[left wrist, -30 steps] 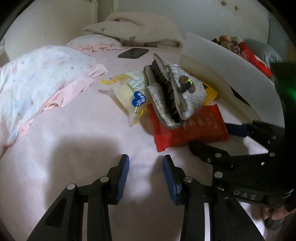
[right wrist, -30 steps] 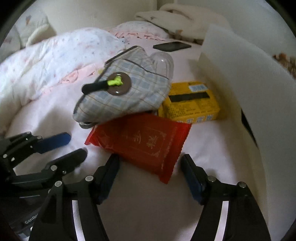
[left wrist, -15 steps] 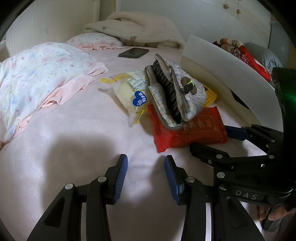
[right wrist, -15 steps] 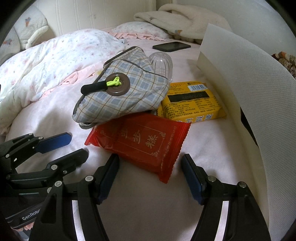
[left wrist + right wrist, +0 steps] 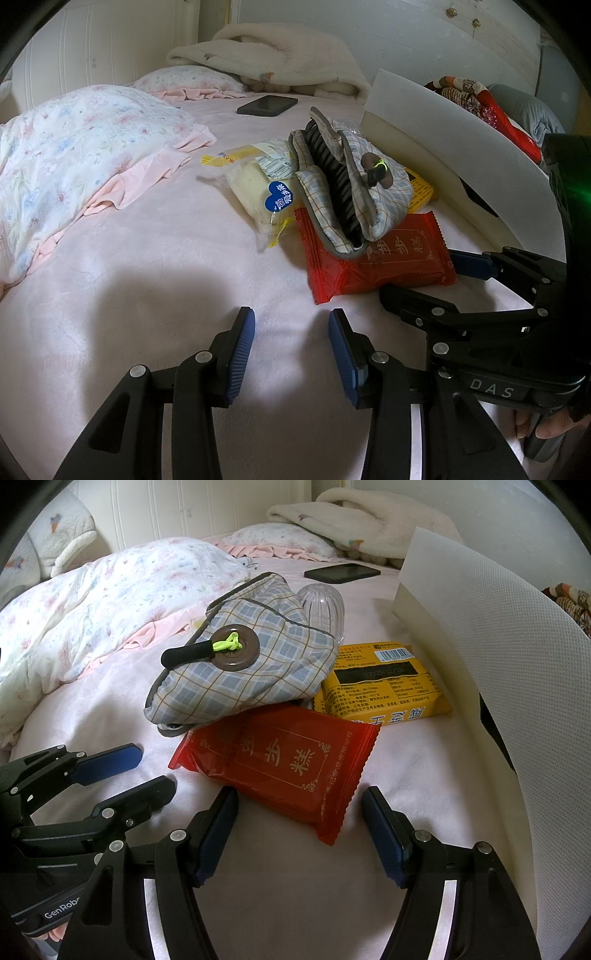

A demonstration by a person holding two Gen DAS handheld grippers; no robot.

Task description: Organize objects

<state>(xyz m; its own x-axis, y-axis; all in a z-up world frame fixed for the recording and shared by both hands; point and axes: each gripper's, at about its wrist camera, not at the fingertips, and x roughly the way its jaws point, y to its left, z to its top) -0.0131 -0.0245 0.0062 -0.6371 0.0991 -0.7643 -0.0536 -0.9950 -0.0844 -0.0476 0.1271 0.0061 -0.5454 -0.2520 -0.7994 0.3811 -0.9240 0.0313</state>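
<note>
- A floral quilt (image 5: pixel 74 147) with a pink frill lay bunched along the left side of the pink bed sheet (image 5: pixel 147 258).
- The left gripper (image 5: pixel 291 332) hovered low over bare sheet, its blue-padded jaws spread with nothing between them.
- A clear-wrapped bread bun (image 5: pixel 258 195) with a blue heart label lay just left of the pile, touching the plaid pouch.
- A dark phone (image 5: pixel 267 105) lay farther back, well apart from the pile.
- The plaid pouch (image 5: pixel 243 668), gaping open in the left wrist view, rested on top of the red snack packet (image 5: pixel 280 764) and against the yellow box (image 5: pixel 384 686).
- A clear ribbed cup (image 5: pixel 321 605) sat just behind the pouch.
- The red snack packet lay flat on the sheet, its near corner reaching in between the tips of the right gripper (image 5: pixel 299 808), whose jaws stood wide apart and did not pinch it.
- A white fabric bin (image 5: pixel 517 664) stood on the right, its wall near the yellow box.
</note>
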